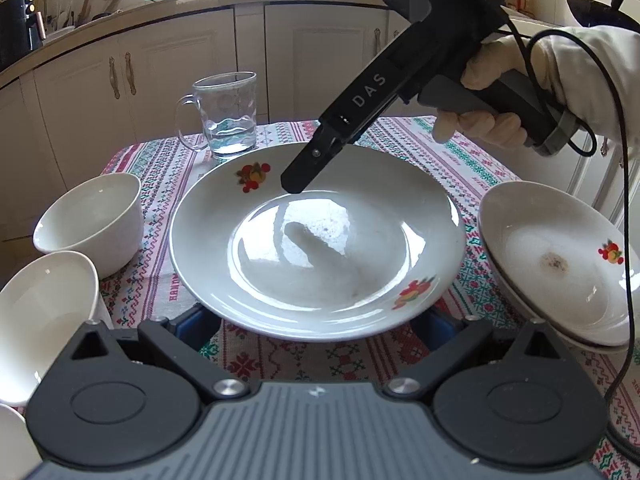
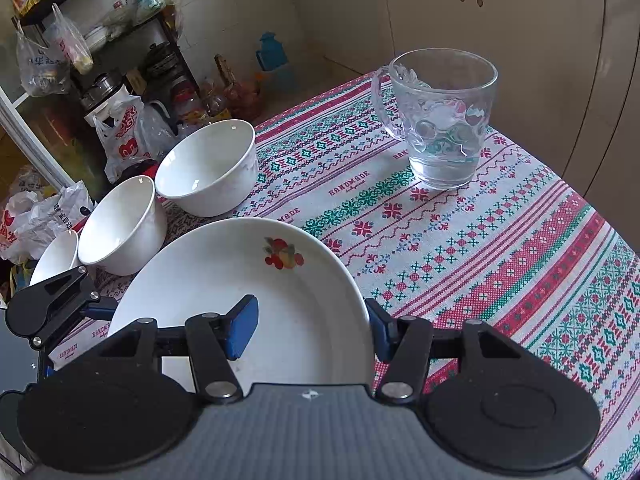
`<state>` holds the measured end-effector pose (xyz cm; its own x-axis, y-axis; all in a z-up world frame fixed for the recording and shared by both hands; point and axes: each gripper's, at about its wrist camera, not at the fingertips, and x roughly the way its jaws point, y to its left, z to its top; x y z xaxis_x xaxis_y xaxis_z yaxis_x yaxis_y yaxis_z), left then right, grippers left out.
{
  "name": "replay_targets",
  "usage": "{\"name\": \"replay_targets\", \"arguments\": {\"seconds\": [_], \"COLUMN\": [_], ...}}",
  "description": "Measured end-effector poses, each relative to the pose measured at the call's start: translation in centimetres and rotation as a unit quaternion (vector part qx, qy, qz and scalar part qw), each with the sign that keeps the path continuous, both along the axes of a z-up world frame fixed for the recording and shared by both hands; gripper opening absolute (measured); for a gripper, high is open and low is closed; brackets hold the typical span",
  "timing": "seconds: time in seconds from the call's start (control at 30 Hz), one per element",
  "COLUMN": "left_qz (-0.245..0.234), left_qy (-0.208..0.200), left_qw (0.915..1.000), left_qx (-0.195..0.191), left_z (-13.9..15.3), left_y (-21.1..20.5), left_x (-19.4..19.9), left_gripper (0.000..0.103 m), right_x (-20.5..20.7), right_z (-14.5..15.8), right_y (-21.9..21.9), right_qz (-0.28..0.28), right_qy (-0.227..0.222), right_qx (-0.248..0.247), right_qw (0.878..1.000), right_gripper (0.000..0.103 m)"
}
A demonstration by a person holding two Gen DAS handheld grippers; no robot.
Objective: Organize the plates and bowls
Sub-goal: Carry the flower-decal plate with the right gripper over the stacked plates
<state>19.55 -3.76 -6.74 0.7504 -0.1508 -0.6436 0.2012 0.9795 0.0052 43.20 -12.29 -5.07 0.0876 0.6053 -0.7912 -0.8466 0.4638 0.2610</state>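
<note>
plate (image 1: 316, 240) sits mid-cloth, white, deep, fruit decals on the rim; can't tell if it lies flat on the tablecloth (image 2: 480, 240) or is tipped up a bit

right tongs (image 2: 310, 330): over the plate's far-right rim as the left cam sees it, angled steeply down, held by a gloved hand (image 1: 500, 92). They straddle the rim: inner pad (image 2: 242, 328) is over the plate's sloped wall, outer pad (image 2: 378, 332) is at the outside edge. Jaws are drawn in as far as they go with the rim between them, so I read it as a clamp on the plate. Actual contact of the inner pad isn't clear

left tongs (image 1: 318, 322): at the plate's near edge, jaws spread wide, gripping nothing. Both blue tips go out of sight under the rim, touching or not I can't tell

left of the plate: first bowl (image 1: 92, 220) just beside it, second bowl (image 1: 44, 320) nearer the camera, third bowl (image 2: 56, 256) next in that row, only a sliver visible. All white, upright, empty

right of the plate: stack (image 1: 560, 260) of similar decal plates, near but not touching, brown spot in the top one

beyond the plate: glass mug (image 1: 228, 116), some water in it, apart from the plate
</note>
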Motion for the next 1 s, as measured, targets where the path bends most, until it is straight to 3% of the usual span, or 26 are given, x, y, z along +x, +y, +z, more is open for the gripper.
{"name": "replay_targets", "arguments": {"seconds": [0.67,1.0], "left_qz": [-0.057,-0.103], "left_qy": [-0.009,-0.002], "left_qw": [0.9983,0.9946], "left_qx": [-0.004,-0.008], "left_z": [2.4,2.6], "left_y": [-1.9,-4.1], "left_x": [-2.4,-3.7], "left_gripper": [0.1,0.1], "right_x": [-4.6,-7.1], "right_z": [3.2,3.4], "right_y": [-4.6,-8.5], "right_qz": [-0.047,-0.087], "right_qy": [-0.026,-0.031], "right_qx": [0.01,0.008], "right_qw": [0.999,0.996], "right_gripper": [0.063,0.063]}}
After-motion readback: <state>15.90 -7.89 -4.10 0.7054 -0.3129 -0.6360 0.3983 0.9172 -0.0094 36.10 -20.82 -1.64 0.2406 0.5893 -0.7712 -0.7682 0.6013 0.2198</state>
